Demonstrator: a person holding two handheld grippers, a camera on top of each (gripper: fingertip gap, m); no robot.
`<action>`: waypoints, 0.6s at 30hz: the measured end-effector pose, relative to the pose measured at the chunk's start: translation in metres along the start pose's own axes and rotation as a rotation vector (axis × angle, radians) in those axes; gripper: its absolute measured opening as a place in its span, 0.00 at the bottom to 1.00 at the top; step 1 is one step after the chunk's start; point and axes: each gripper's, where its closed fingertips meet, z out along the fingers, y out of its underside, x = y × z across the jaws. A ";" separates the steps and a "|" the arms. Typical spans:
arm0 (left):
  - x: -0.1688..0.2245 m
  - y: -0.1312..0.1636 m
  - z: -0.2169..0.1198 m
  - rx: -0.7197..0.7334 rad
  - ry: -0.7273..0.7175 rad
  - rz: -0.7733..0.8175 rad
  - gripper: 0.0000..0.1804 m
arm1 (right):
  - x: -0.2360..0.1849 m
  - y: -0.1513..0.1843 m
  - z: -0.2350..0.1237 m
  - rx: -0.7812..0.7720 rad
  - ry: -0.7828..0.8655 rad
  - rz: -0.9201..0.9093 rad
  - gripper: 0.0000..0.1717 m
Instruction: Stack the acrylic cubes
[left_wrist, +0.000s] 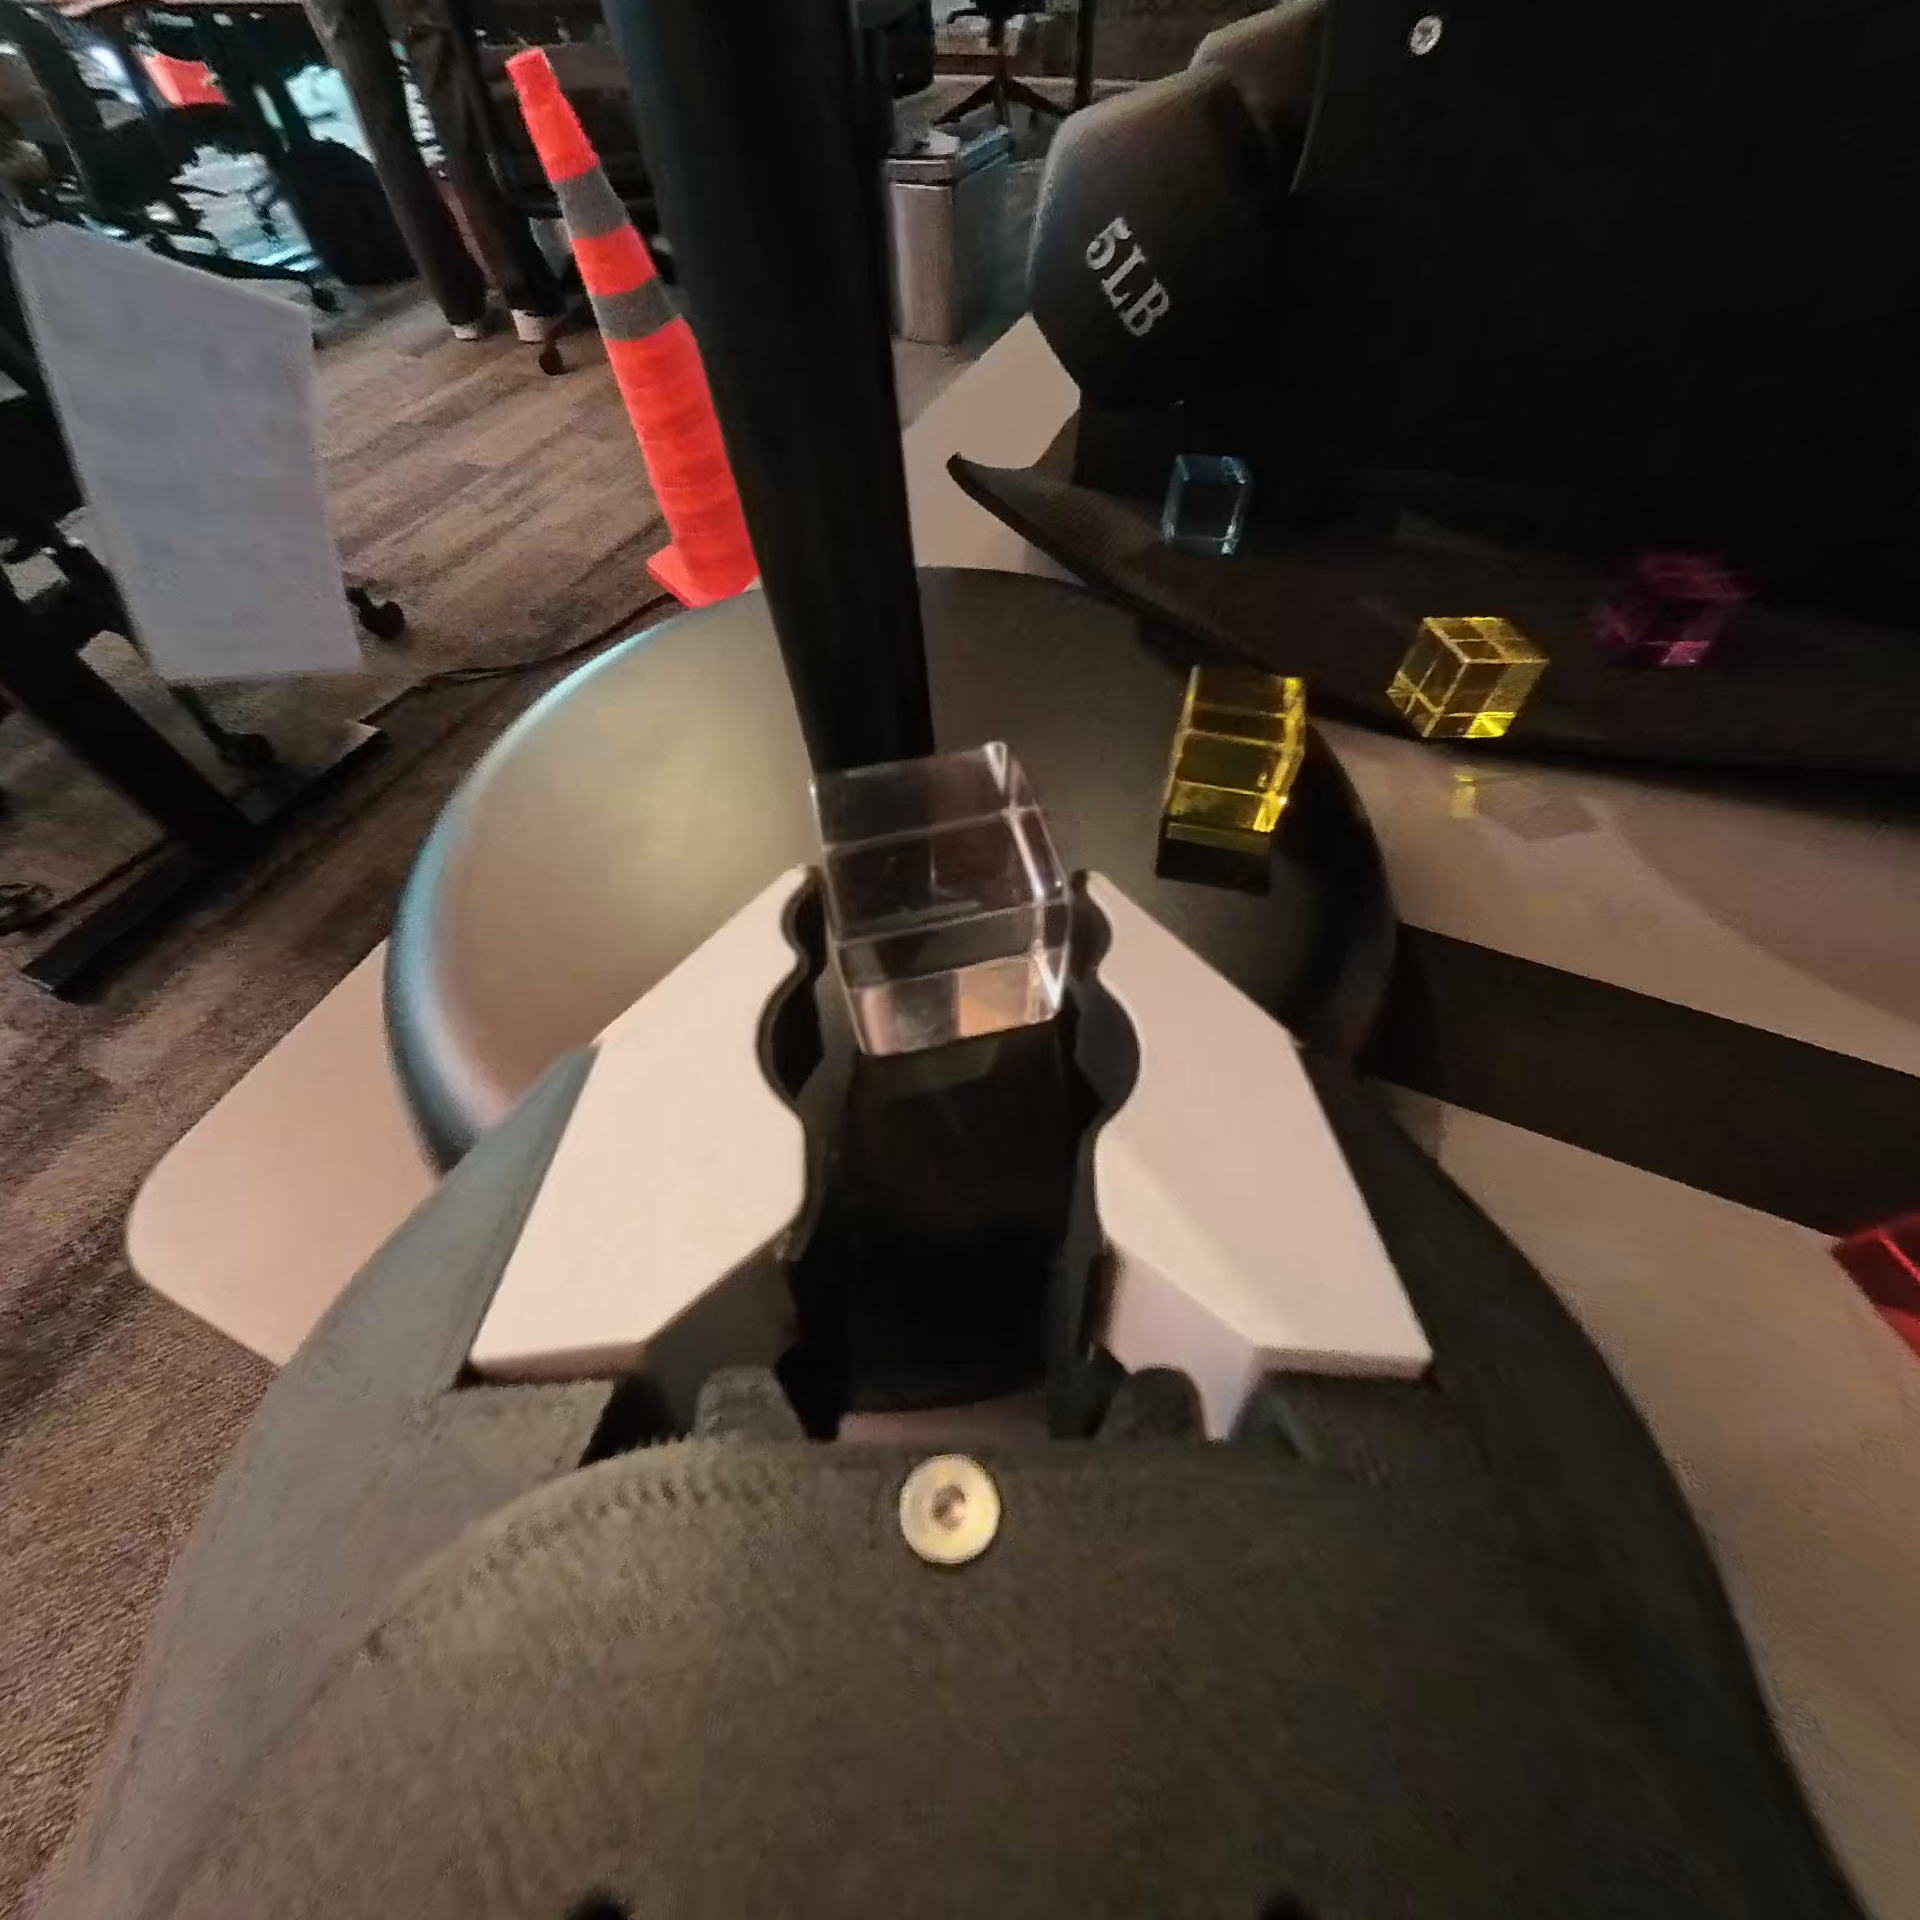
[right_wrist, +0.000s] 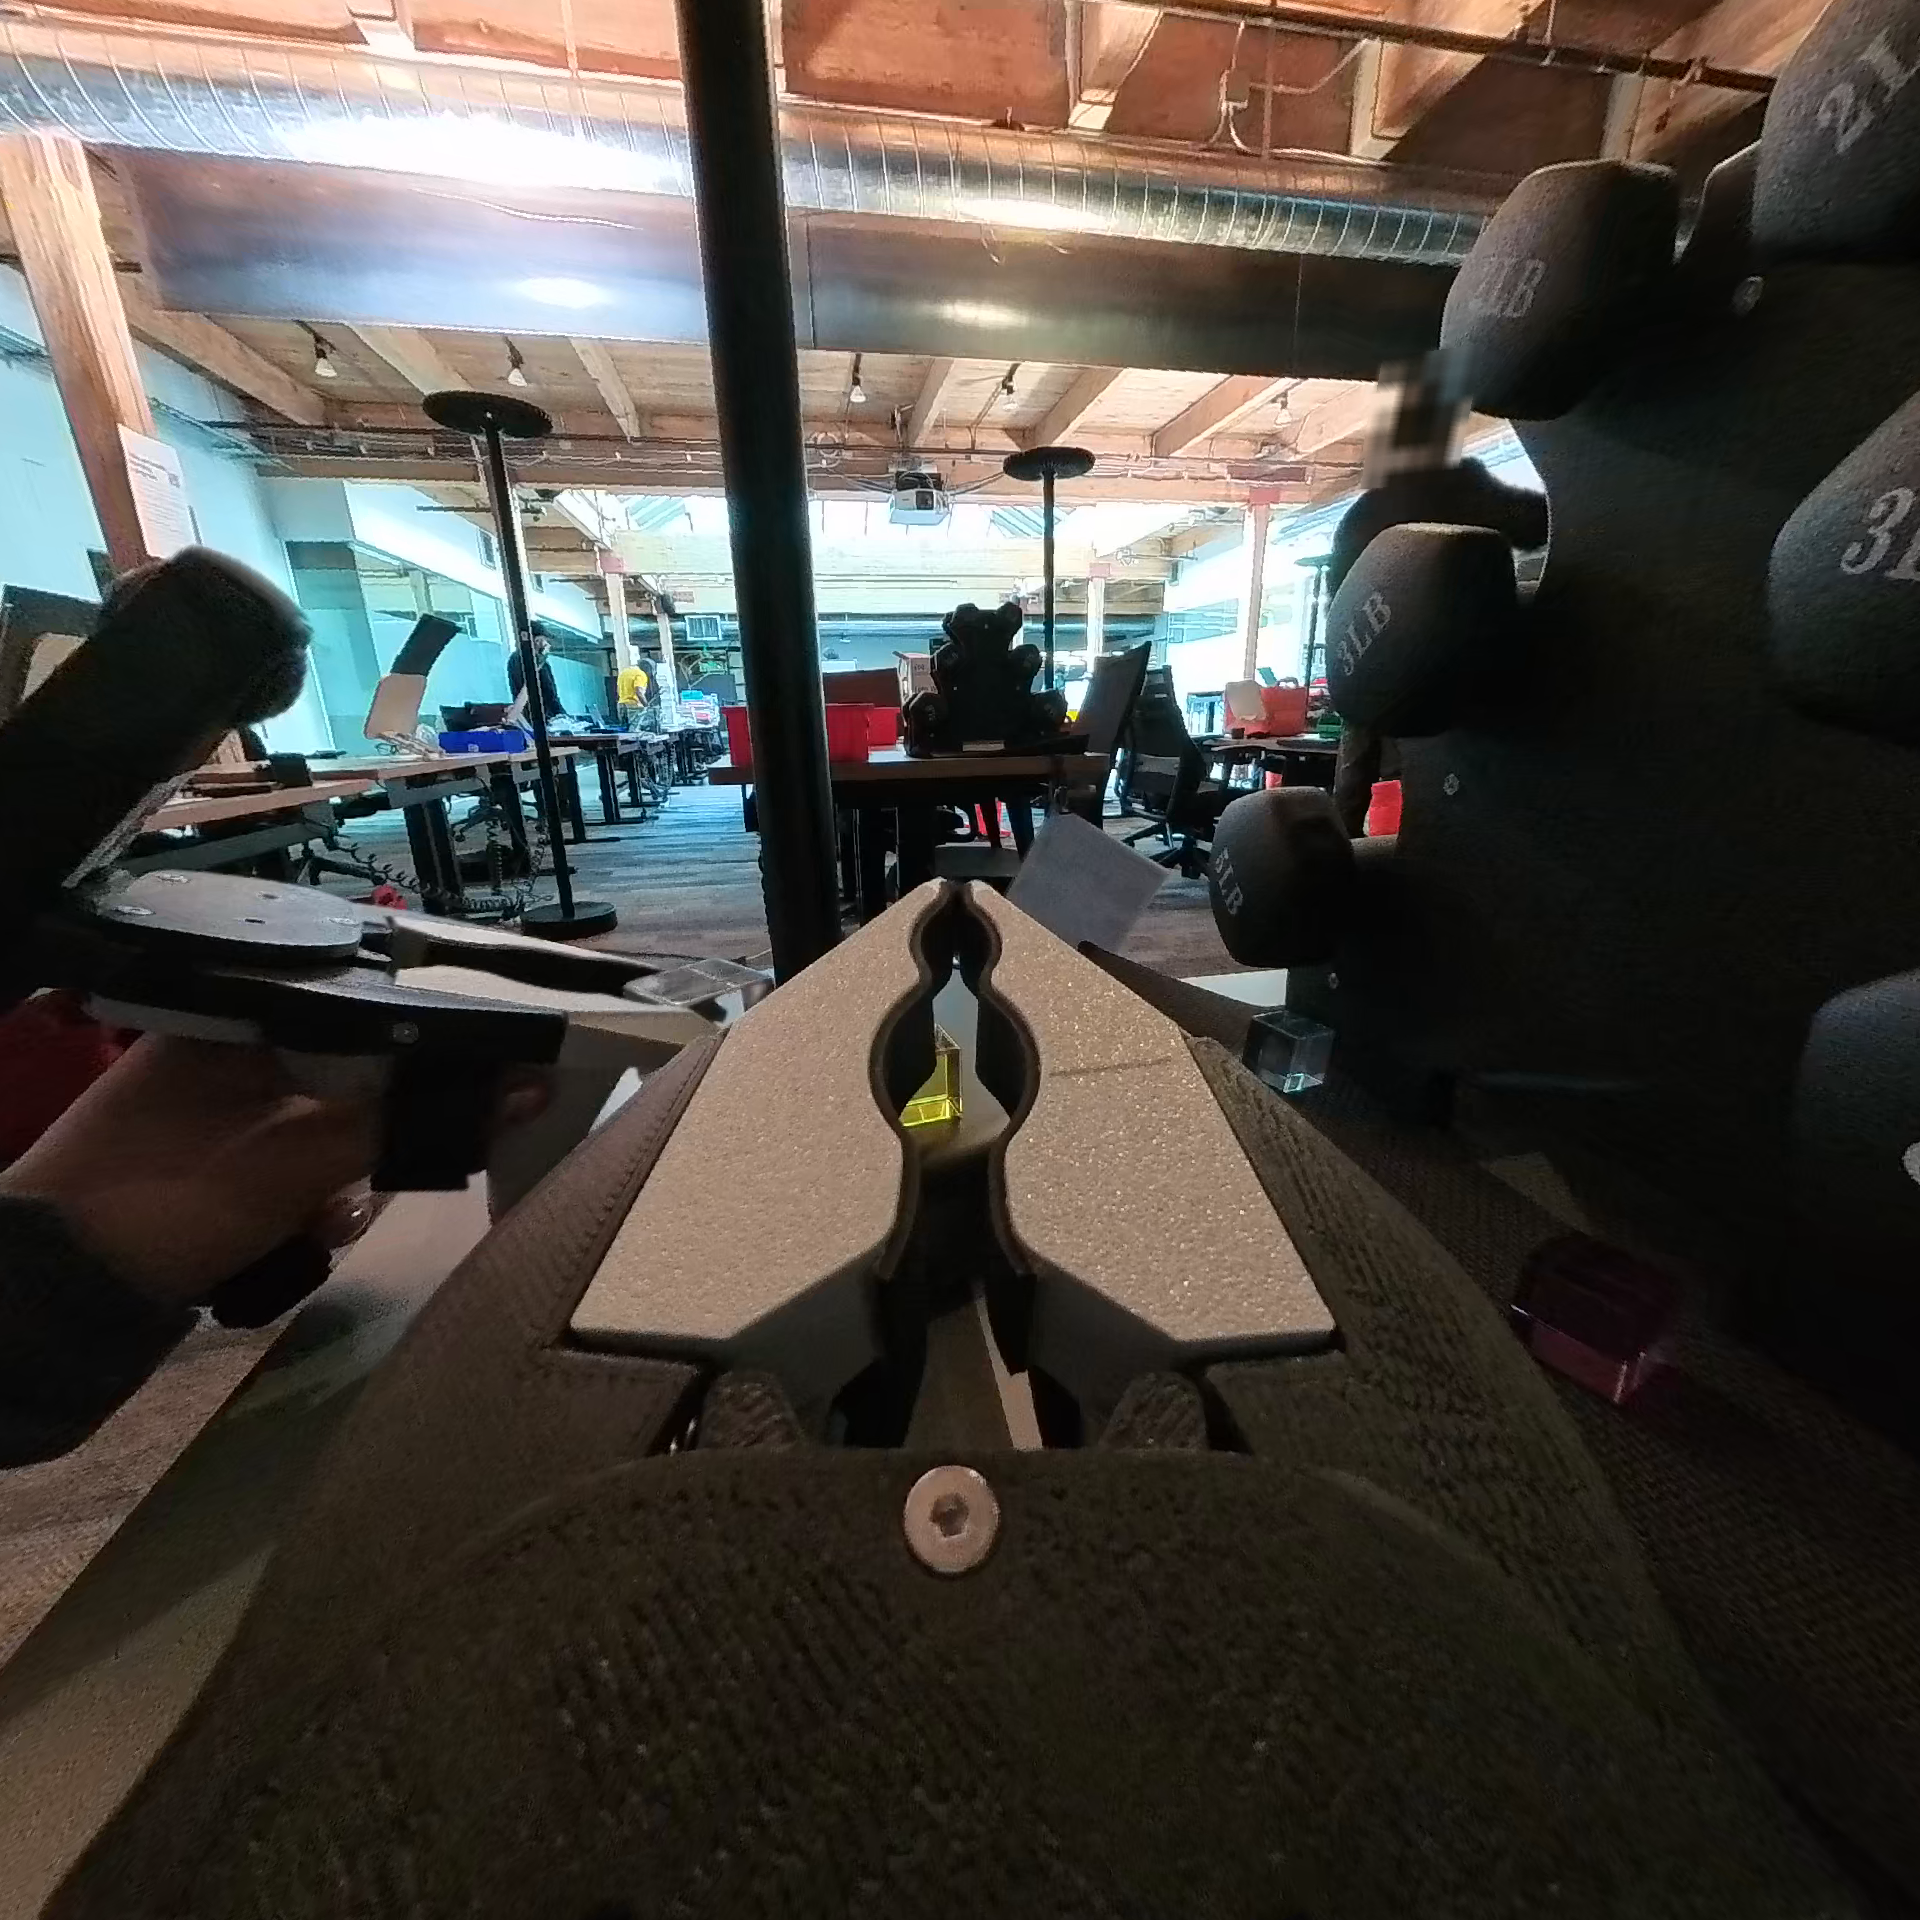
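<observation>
A: Left wrist view: left gripper (left_wrist: 948, 914) is partly open around a clear cube (left_wrist: 940, 899), both pale fingers (left_wrist: 665, 1164) against its sides, held at the tips. It hangs above a round dark base (left_wrist: 582, 831) with a black pole (left_wrist: 800, 395) rising out of it.

B: Right wrist view shows that same cube (right_wrist: 694, 980) only side-on — a thin clear slab at the tip of the other tool, with a hand (right_wrist: 177, 1174) under it gripping the handle.

A: And the right gripper (right_wrist: 957, 896)?

B: Tips meet, nothing between them. A yellow cube (right_wrist: 932, 1081) shows through the lower gap in the fingers, but it sits beyond them on the base, not gripped.

A: Left view has it too — yellow cube (left_wrist: 1231, 764) on the base's far right edge, plus a second yellow cube (left_wrist: 1465, 675), a pale blue one (left_wrist: 1205, 504) and a magenta one (left_wrist: 1668, 623) on a black mat (left_wrist: 1091, 540). Red block (left_wrist: 1886, 1283) at the right edge.

B: Orientation of the clear cube?

A: No long axis. Tilted, one corner edge turned toward the camera, top face leaning away.

B: My side adds a rack of dark dumbbells (right_wrist: 1621, 727), a small clear cube (right_wrist: 1288, 1049) at its foot and a purple block (right_wrist: 1600, 1330) near right.

A: Orange cone (left_wrist: 634, 312) on the floor behind the table (left_wrist: 260, 1247). No containers I can see holding anything.
</observation>
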 end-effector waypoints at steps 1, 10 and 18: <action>-0.001 0.000 0.001 -0.002 -0.011 0.007 0.25 | 0.000 0.000 0.000 -0.001 0.000 0.001 0.00; -0.005 0.001 -0.002 0.014 -0.069 0.000 0.25 | 0.000 0.001 0.000 -0.003 -0.003 0.001 0.00; 0.015 -0.002 -0.037 0.165 0.045 0.015 0.53 | 0.008 -0.006 0.000 0.035 0.016 0.024 0.11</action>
